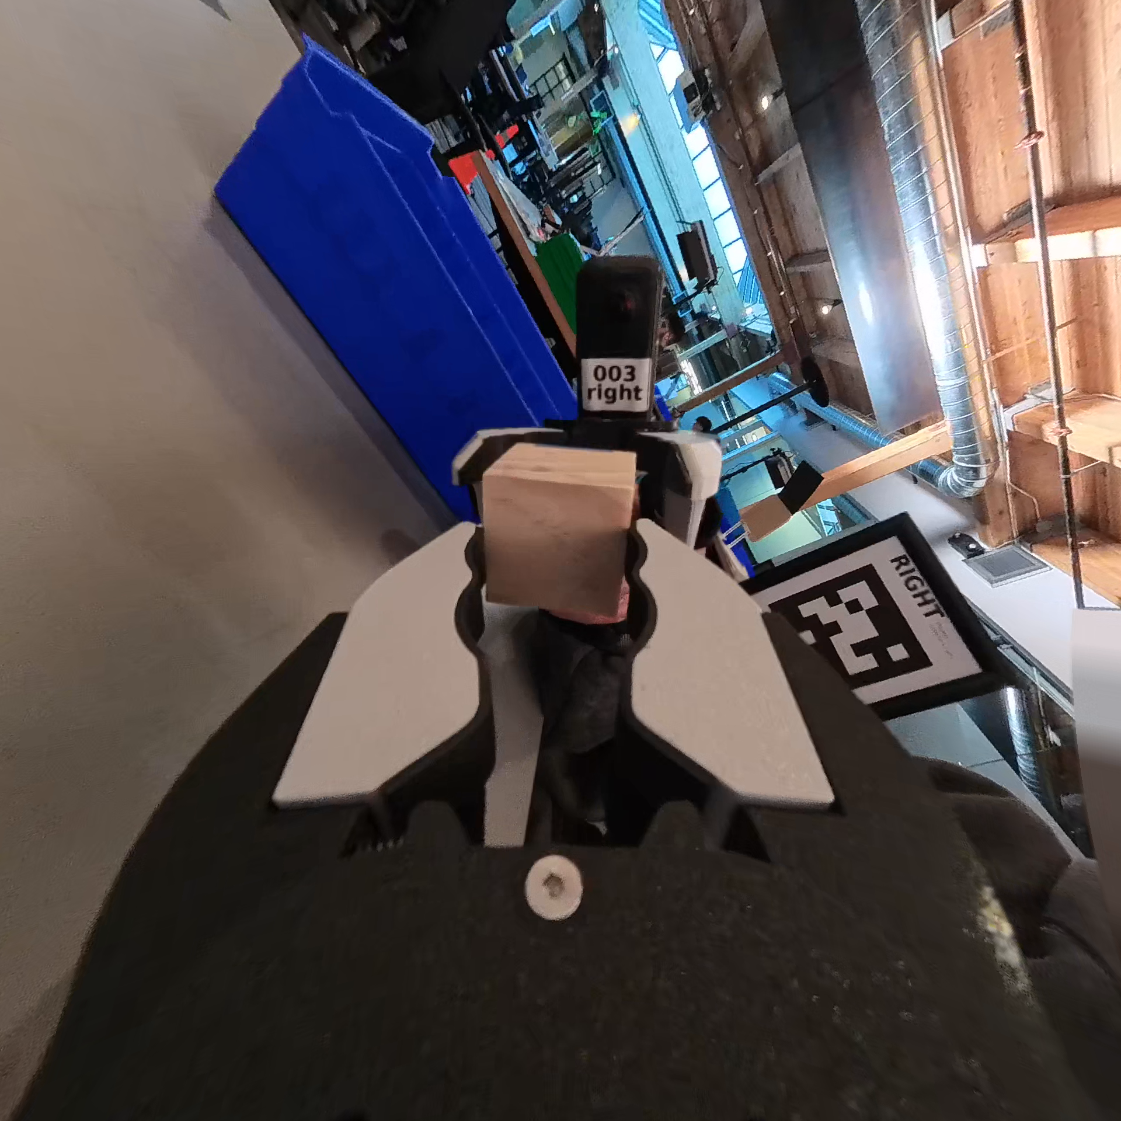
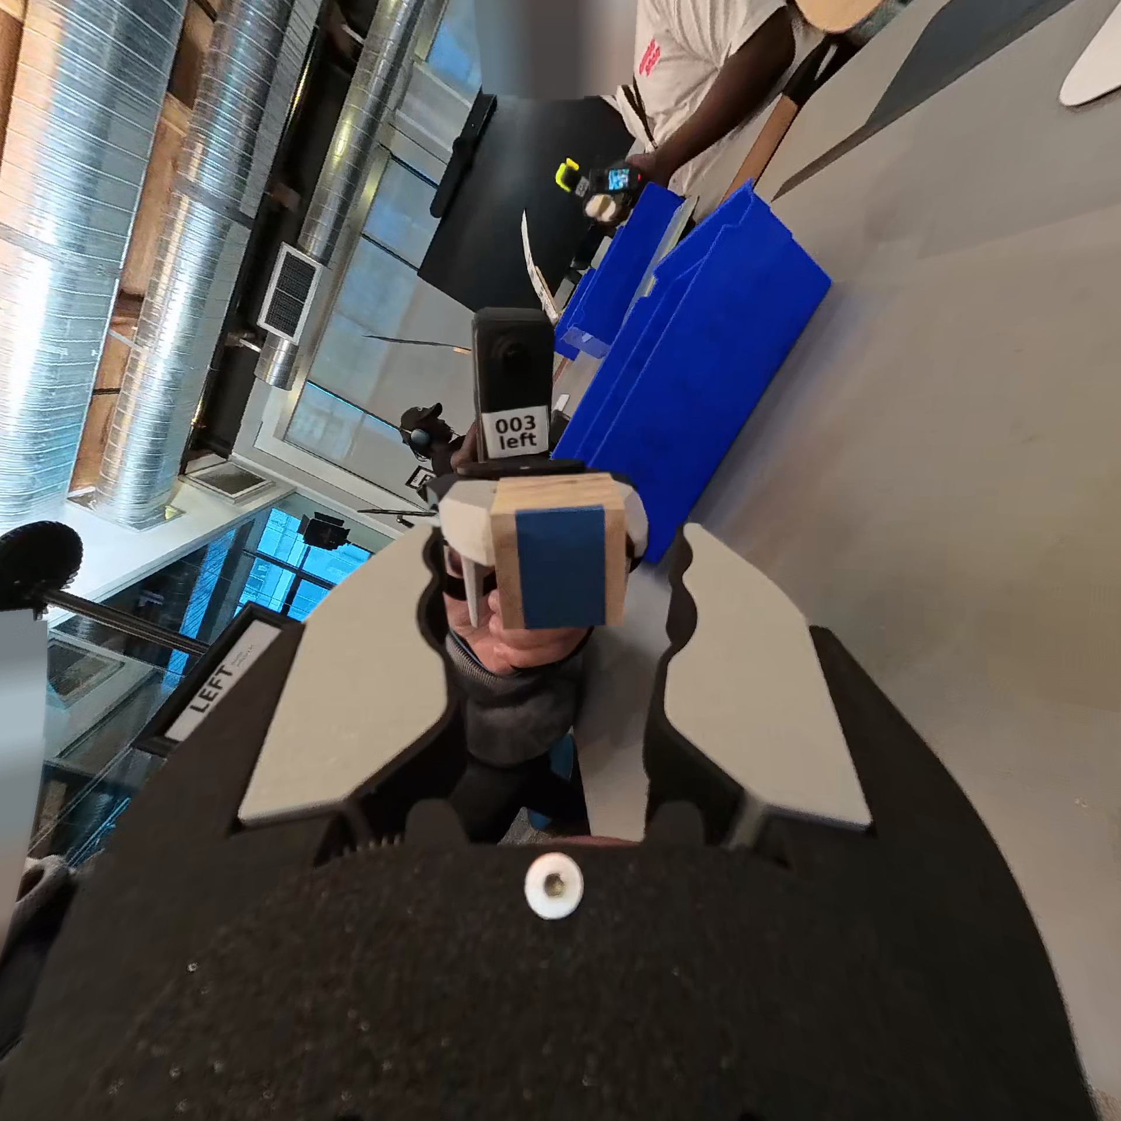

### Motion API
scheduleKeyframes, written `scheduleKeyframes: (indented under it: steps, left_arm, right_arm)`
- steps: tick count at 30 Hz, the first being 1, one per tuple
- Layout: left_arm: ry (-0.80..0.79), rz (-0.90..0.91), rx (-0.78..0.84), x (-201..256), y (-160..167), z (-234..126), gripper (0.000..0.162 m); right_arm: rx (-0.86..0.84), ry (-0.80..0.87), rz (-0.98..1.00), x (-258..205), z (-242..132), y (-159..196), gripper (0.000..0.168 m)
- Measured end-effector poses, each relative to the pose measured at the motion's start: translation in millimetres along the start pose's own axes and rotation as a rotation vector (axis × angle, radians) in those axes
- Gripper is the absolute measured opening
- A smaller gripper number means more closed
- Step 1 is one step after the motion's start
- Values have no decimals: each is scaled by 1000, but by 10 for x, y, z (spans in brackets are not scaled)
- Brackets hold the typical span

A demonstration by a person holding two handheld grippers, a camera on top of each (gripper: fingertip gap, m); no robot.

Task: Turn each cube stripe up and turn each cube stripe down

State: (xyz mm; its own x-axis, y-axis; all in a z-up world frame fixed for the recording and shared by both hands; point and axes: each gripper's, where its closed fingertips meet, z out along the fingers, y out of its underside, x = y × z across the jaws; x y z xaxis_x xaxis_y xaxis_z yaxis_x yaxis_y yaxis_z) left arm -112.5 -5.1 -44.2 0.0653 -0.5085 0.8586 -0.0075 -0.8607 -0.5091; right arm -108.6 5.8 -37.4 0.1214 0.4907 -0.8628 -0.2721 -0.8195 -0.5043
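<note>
A wooden cube (image 1: 555,528) is clamped between the fingers of my left gripper (image 1: 555,564) and held in the air. In the right wrist view the cube (image 2: 558,564) shows a blue stripe (image 2: 561,567) on the face turned to that camera. My right gripper (image 2: 558,546) points straight at the left one. Its jaws are open and flank the cube with a gap on each side. The right gripper's white fingertips (image 1: 697,467) show behind the cube in the left wrist view. The left gripper's white fingers (image 2: 464,528) grip the cube's sides.
Both views are rolled sideways. Blue plastic bins (image 1: 388,291) (image 2: 697,388) stand on the grey table (image 1: 121,424) (image 2: 940,485) behind the grippers. A framed black-and-white marker board (image 1: 861,612) stands nearby. A person in a white shirt (image 2: 697,79) works at the far bins.
</note>
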Motion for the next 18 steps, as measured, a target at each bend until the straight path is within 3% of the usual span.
scheduleKeyframes:
  steps: [2, 9, 12, 15, 18]
  left_arm:
    - [-12, 6, -5, -14, 21, 30, 43]
    - [-45, 40, -6, -9, 17, 22, 44]
    - [-74, 131, 3, 72, 27, -106, 64]
    - [-195, 258, 10, 57, 137, -346, 84]
    - [-437, 401, 47, -181, 337, -619, 87]
  right_arm:
    - [-68, -13, 1, 11, 38, 124, 49]
    - [-51, -64, 85, 22, 23, 121, 43]
    - [-47, -37, 61, 33, 1, 106, 43]
    - [-44, -40, 37, -29, -60, 65, 43]
    - [-40, -13, -26, -105, -139, 8, 43]
